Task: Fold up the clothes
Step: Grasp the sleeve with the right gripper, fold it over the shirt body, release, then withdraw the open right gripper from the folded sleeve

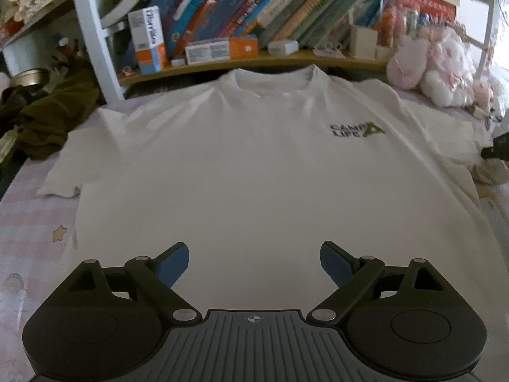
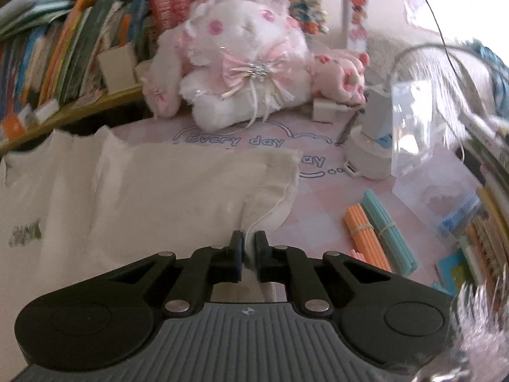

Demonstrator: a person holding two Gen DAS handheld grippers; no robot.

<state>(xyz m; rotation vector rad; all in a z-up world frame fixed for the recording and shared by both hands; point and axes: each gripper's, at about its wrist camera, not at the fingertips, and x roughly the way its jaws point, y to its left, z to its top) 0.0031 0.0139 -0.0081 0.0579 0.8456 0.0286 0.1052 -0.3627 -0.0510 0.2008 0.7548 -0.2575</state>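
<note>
A white T-shirt (image 1: pixel 241 172) with a dark "CAMP LIFE" chest print (image 1: pixel 356 130) lies flat, front up, collar toward the bookshelf. My left gripper (image 1: pixel 254 262) hovers over its lower hem area, wide open, nothing between the blue pads. In the right wrist view the same T-shirt (image 2: pixel 143 191) spreads to the left, its right sleeve (image 2: pixel 273 178) reaching forward. My right gripper (image 2: pixel 249 248) is shut on the shirt's edge just under that sleeve; a pinch of white cloth stands up between the fingers. The right gripper's black tip (image 1: pixel 496 149) shows at the far right of the left wrist view.
A pink checked cover (image 2: pixel 334 197) lies under the shirt. A bookshelf (image 1: pixel 254 60) runs behind it. Plush toys (image 2: pixel 241 63) sit at the back right. Bundled orange and teal sticks (image 2: pixel 378 229) and a white device (image 2: pixel 369 156) lie right of the sleeve. Dark clothing (image 1: pixel 47 117) is piled left.
</note>
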